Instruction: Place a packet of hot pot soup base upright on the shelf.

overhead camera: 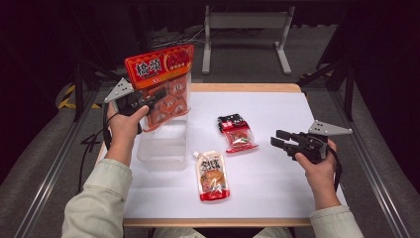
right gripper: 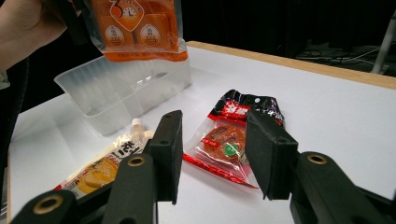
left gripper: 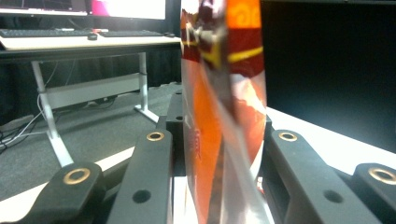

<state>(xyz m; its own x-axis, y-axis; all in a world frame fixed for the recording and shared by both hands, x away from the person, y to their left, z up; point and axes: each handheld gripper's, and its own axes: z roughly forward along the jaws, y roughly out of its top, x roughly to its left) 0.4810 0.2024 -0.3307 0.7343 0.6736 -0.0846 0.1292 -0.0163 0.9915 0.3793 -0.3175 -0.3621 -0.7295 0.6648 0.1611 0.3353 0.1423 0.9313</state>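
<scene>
Left claw (overhead camera: pixel 151 100) clamped on orange snack pack (overhead camera: pixel 163 82), hanging upright directly above clear tub (overhead camera: pixel 163 148) at bench's left edge; right claw (overhead camera: pixel 280 139) wide, idle.

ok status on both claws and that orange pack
Left claw shut on orange snack pack, held above clear plastic bin. Right claw open, empty, aimed at red-black packet. Nothing blocks the bin.

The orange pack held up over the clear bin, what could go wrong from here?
1. The left tool grips the orange pack at one edge only, so it hangs tilted and might slip or swing.
2. The pack looks nearly as wide as the clear bin, so it may catch on the rim.
3. The light bin could slide if bumped; the right tool, open, is not steadying it.
</scene>
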